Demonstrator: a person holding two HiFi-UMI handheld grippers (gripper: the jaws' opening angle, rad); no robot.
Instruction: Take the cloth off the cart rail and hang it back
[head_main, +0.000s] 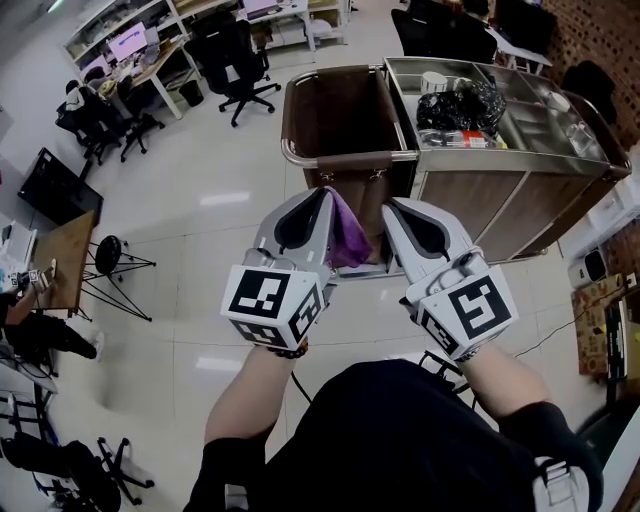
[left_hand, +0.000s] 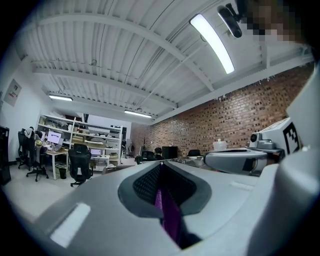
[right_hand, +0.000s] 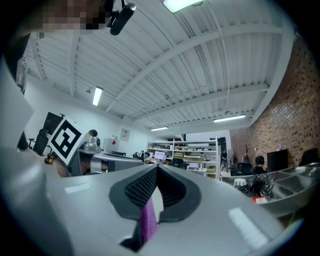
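Observation:
A purple cloth (head_main: 345, 238) hangs between my two grippers, in front of the cart's brown bag end. My left gripper (head_main: 325, 193) is shut on the cloth's left edge; in the left gripper view a purple strip (left_hand: 167, 215) shows pinched in the closed jaws (left_hand: 161, 163). My right gripper (head_main: 391, 206) is shut too, with a purple fold (right_hand: 148, 222) caught between its pads (right_hand: 157, 168). Both grippers are raised close together, just on my side of the cart's metal rail (head_main: 345, 157). The cloth is clear of the rail.
The cart (head_main: 520, 190) has a brown bag (head_main: 335, 115) on its left and a steel top tray holding a black plastic bundle (head_main: 460, 105). Office chairs (head_main: 235, 60) and desks stand at the back left, and a black stool (head_main: 108, 255) at the left.

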